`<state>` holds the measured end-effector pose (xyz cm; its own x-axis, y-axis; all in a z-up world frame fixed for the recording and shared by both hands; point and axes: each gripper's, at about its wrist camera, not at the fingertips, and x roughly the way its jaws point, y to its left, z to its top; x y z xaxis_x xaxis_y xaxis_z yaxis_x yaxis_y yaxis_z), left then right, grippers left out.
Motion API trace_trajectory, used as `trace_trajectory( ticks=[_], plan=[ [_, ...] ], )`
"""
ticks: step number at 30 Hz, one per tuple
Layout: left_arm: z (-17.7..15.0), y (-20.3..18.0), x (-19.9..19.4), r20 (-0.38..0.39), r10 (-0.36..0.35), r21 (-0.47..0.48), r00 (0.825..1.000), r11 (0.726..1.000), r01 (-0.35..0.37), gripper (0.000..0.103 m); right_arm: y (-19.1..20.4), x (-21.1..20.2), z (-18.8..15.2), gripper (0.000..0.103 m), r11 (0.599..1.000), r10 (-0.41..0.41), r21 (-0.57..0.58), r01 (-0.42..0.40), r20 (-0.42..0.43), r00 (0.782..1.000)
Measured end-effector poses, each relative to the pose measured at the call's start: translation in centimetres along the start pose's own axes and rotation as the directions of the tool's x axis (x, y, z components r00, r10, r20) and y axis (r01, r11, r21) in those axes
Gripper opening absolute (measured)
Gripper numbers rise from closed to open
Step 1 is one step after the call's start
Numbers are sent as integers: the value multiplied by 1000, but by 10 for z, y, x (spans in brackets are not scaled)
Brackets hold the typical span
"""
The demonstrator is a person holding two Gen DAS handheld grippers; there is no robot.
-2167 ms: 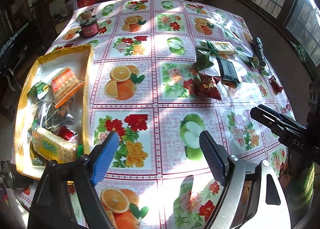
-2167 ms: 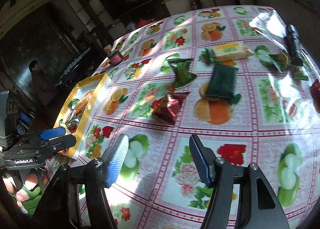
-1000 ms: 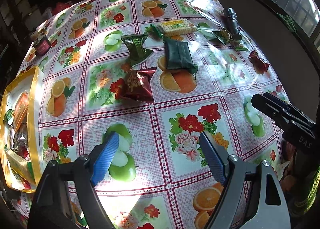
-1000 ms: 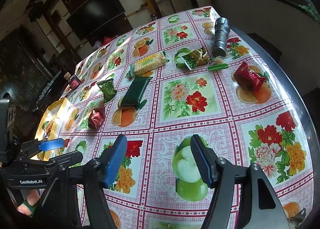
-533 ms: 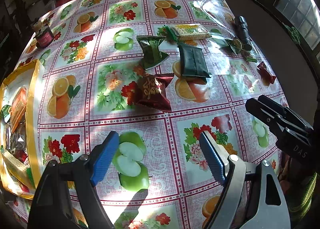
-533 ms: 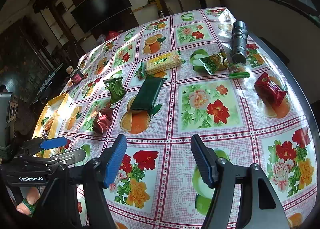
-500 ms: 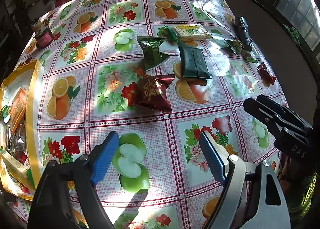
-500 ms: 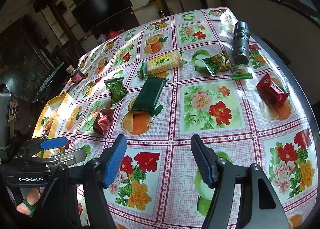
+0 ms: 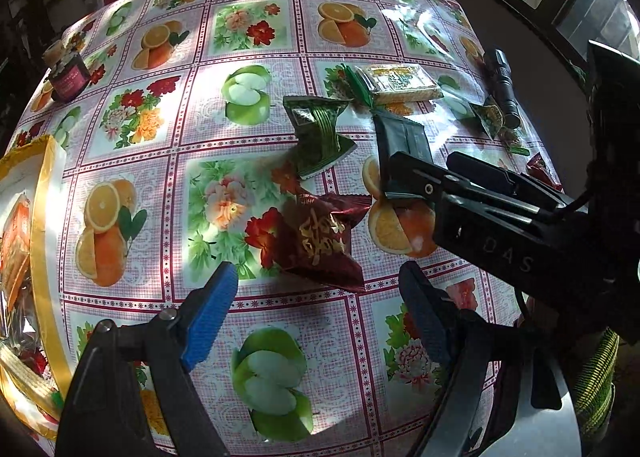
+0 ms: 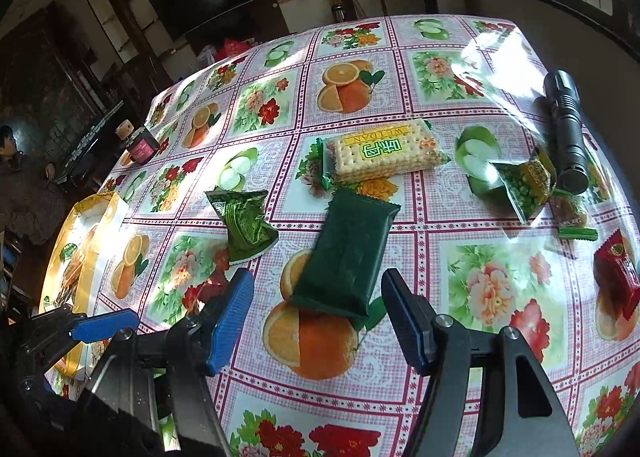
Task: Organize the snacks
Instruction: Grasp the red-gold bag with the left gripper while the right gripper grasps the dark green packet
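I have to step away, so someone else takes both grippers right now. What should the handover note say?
Left gripper: open, empty, over the maroon foil snack packet with gold lettering.
Right gripper: open, empty, over the near end of the dark green flat snack packet.
Done: several snacks lie in the yellow-rimmed tray at the table's left edge.
Left on the fruit-print tablecloth: those two, the green crinkled foil packet, the clear-wrapped cracker pack, the small green pea packet, the red packet.
The black flashlight is no snack.
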<state>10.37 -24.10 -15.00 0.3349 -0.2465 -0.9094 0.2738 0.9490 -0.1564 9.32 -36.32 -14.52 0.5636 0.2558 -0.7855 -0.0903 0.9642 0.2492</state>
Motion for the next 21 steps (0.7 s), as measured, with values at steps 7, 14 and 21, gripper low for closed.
trace_trajectory(
  ticks=[7,14,21],
  plan=[
    [10,4,27,-38,17,2,999,1000,-17,82,7,29,5,66,988,-131,-86,128,-30,991],
    [6,-4,37,-21,97,40,995,995,-96,48,-5,22,-4,46,981,-153,-122,153,9,988],
    [-5,0,28,-19,97,20,995,995,-97,47,-15,-11,-18,46,995,-72,-72,74,37,997]
  ],
)
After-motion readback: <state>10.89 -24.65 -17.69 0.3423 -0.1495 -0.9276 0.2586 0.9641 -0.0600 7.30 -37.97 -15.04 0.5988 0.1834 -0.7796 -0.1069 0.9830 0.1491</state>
